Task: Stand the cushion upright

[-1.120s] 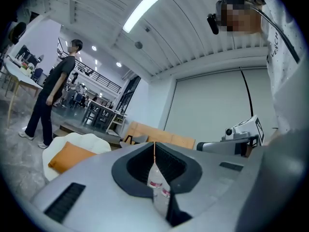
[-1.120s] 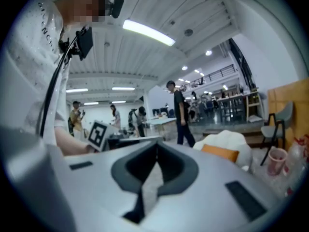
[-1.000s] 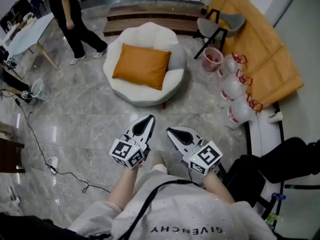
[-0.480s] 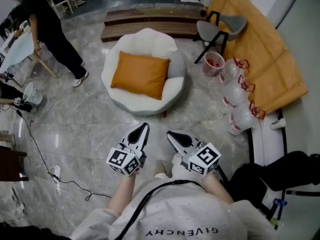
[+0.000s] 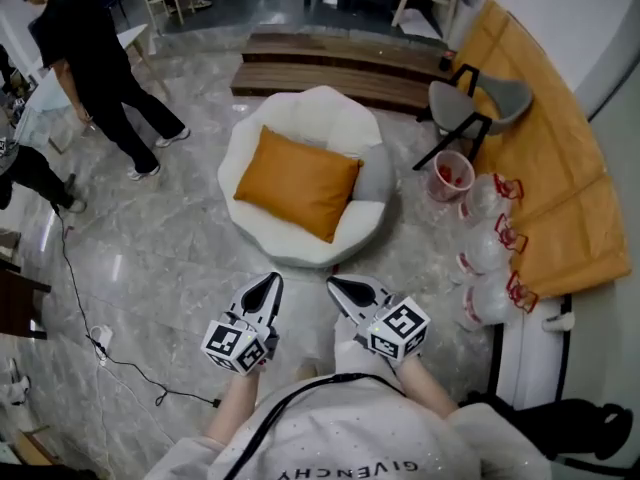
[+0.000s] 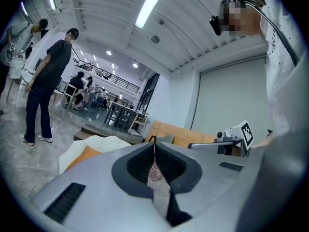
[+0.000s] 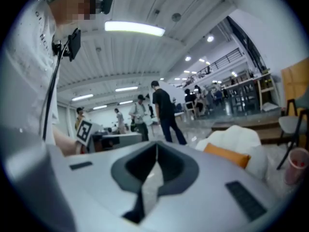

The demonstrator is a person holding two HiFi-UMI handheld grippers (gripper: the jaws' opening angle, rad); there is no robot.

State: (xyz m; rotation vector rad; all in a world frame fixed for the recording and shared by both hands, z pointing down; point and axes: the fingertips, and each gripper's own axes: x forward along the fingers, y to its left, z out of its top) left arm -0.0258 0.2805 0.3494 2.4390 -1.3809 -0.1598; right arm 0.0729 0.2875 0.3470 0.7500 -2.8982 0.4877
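An orange cushion (image 5: 298,182) lies flat, leaning slightly back, on a round white seat (image 5: 258,243) in the middle of the head view. It also shows as an orange edge in the left gripper view (image 6: 84,154) and the right gripper view (image 7: 227,154). My left gripper (image 5: 273,279) and right gripper (image 5: 332,282) are side by side just in front of the seat's near rim, both shut with nothing between the jaws, neither touching the seat.
A grey chair (image 5: 478,108), a pink bin (image 5: 449,176) and several tied plastic bags (image 5: 485,251) stand at the right by an orange curved bench (image 5: 560,168). A person in black (image 5: 85,58) walks at the far left. A cable (image 5: 110,338) runs over the marble floor.
The seat and cushion have come nearer to both grippers, which have advanced toward the seat's front rim. The person in black has walked further left.
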